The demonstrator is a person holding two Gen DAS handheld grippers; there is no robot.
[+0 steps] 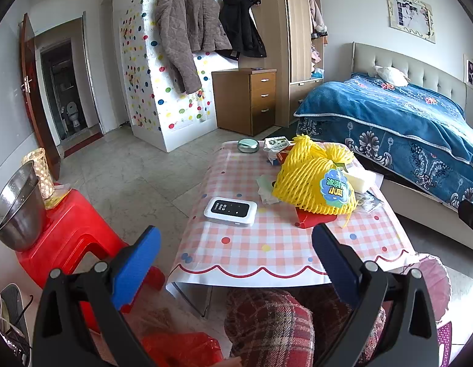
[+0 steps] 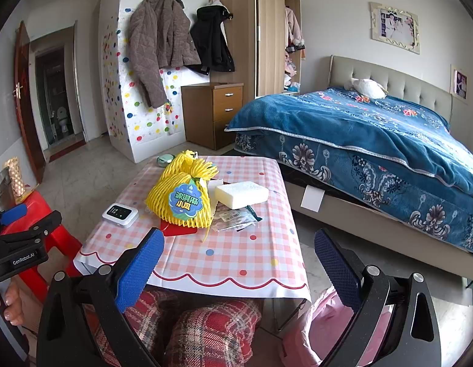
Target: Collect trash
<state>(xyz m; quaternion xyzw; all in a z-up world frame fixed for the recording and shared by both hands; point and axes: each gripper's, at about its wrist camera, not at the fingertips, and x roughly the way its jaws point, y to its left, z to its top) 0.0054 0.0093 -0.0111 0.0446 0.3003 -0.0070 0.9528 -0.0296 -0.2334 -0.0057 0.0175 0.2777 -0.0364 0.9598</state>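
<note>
Your left gripper [image 1: 236, 263] has its jaws fully wide and holds nothing. Your right gripper [image 2: 239, 263] is the same, wide and empty. Both hang in the air in front of the near edge of the table [image 2: 236, 263], pointing down at a slant, and neither one touches anything.

The trash lies ahead of the fingers, on the middle and far part of the table. The yellow foam net [image 1: 313, 180] with a blue-green label stands nearest, just beyond the fingertips in both views. Under its near side is a red packet [image 1: 313, 218]. Left of the net lies a crumpled tissue [image 1: 267, 189]. On its right are a clear plastic wrapper [image 2: 236, 217] and a white foam block [image 2: 241, 194], and behind it some small boxes [image 1: 276, 146].

I think these things could go wrong:

- The white device [image 1: 230, 211] lies just beside the tissue, on the side of your left gripper. It does not look like trash. If you reach for the tissue with jaws so wide, you may take or push the device also.
- The net is soft and bulky. A grip only at a loose strand may slip or pull it apart.
- The wrapper is thin and flat, so the pads may slide over it and drag the tablecloth [image 1: 267, 260] instead.
- A red bag [image 1: 181, 348] is below the left gripper, a pink bag [image 2: 322, 330] below the right. I cannot tell which is for the trash.
</note>
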